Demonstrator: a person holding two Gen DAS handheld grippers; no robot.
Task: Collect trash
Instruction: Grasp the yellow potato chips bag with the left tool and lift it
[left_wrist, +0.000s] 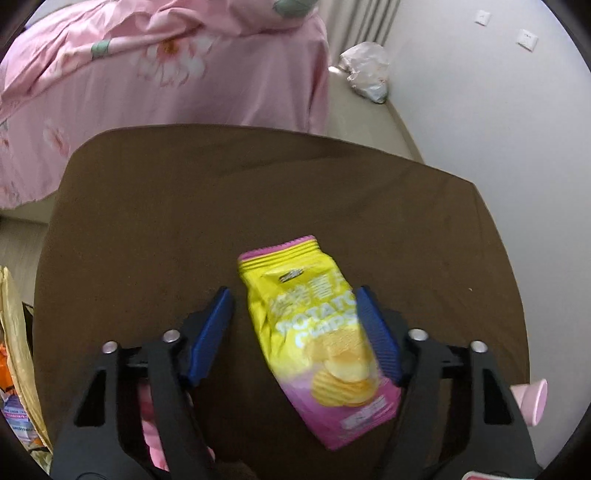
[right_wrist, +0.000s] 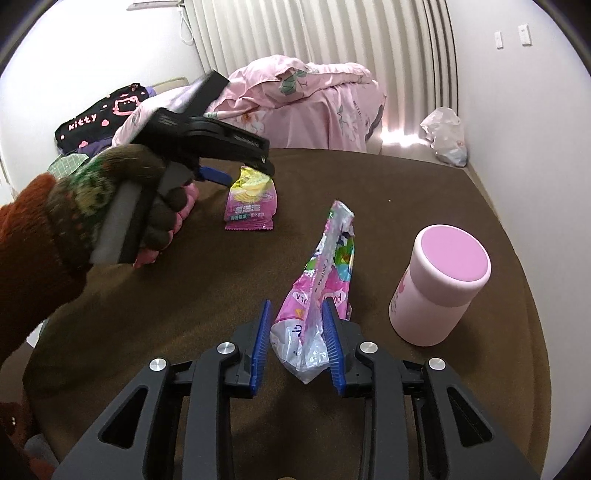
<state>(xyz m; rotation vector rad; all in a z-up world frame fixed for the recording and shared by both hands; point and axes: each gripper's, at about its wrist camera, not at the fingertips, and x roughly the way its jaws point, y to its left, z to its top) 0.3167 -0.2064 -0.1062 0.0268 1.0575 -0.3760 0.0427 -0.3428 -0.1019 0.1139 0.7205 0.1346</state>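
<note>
Black tool, blue pads, brown glove
</note>
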